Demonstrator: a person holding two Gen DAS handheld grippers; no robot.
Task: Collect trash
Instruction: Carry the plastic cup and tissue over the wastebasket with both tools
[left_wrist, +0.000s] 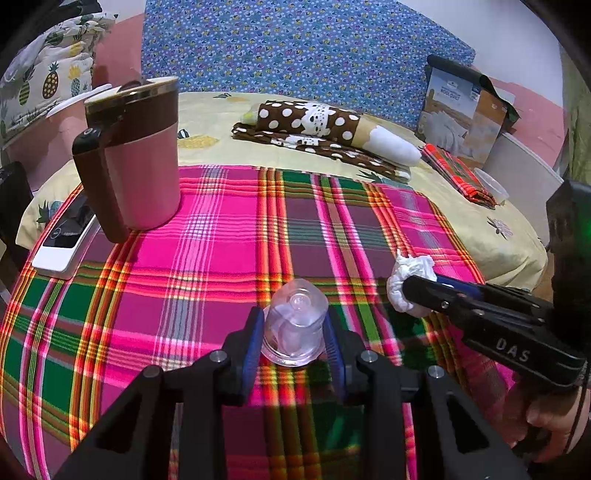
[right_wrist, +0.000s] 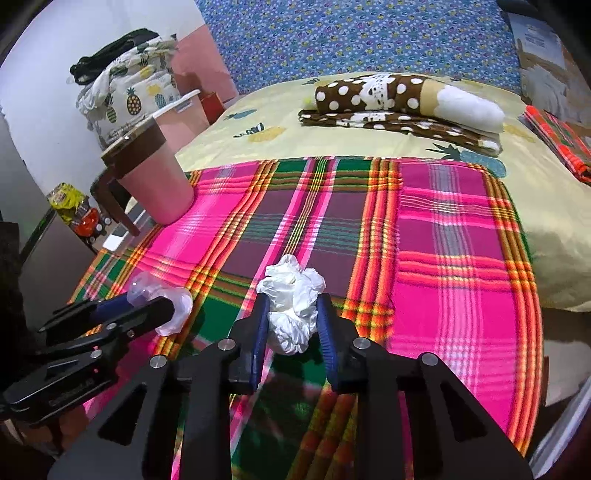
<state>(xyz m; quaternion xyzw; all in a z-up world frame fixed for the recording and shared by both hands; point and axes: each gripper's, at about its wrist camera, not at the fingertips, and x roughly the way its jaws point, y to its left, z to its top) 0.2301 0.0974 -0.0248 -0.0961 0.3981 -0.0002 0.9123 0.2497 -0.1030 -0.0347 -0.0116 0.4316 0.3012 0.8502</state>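
A small clear plastic cup (left_wrist: 295, 306) lies on its side on the plaid cloth (left_wrist: 207, 243), base toward me. My left gripper (left_wrist: 293, 330) is shut on it, blue pads pressing both sides. From the right wrist view the same cup (right_wrist: 177, 302) sticks out of the left gripper (right_wrist: 147, 308) at the lower left. A crumpled white tissue (right_wrist: 291, 291) sits on the cloth between the blue pads of my right gripper (right_wrist: 293, 306), which squeeze its lower half. In the left wrist view the tissue (left_wrist: 408, 271) shows at the tip of the right gripper (left_wrist: 419, 291).
A pink and brown lidded mug (left_wrist: 136, 158) stands at the far left by a white phone-like device (left_wrist: 66, 240). Folded polka-dot fabric (left_wrist: 325, 129), a folded plaid cloth (left_wrist: 458, 173) and a printed box (left_wrist: 461, 110) lie further back on the yellow bedsheet (left_wrist: 221, 122).
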